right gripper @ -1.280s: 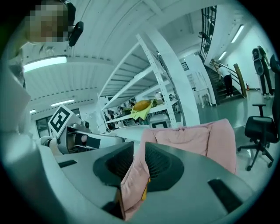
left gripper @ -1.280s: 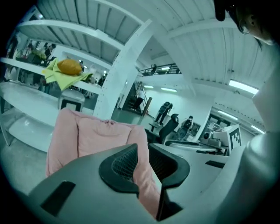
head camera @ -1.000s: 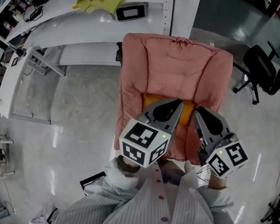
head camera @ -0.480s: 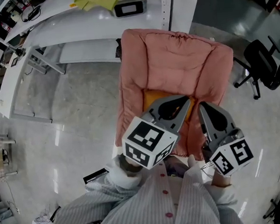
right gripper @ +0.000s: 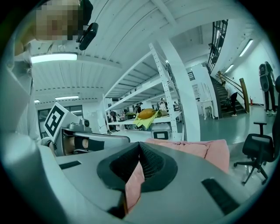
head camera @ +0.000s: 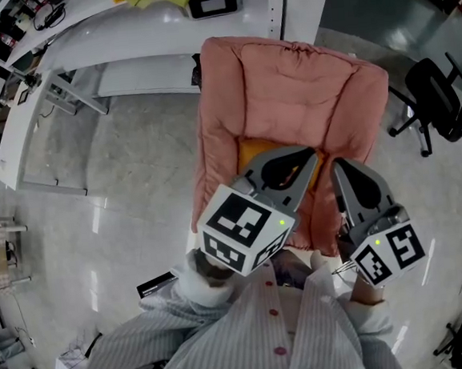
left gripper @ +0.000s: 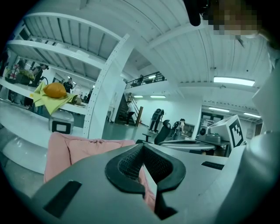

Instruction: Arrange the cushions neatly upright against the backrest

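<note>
On the seat of one pink armchair (head camera: 295,86), at the foot of its backrest, sits one orange cushion (head camera: 248,152), partly hidden beneath two tongs. Both left tongs (head camera: 312,159) and right tongs (head camera: 340,167) hover above it, pressed together.

Lab/workshop hall w/ white racks (head camera: 281,6), ofc chair (head camera: 437,105), glossy floor (head camera: 125,173).

Ceiling strip lights (left gripper: 234,81) gave bright, even light; the glossy floor (head camera: 118,181) showed glare; gripper views bent at edges.
</note>
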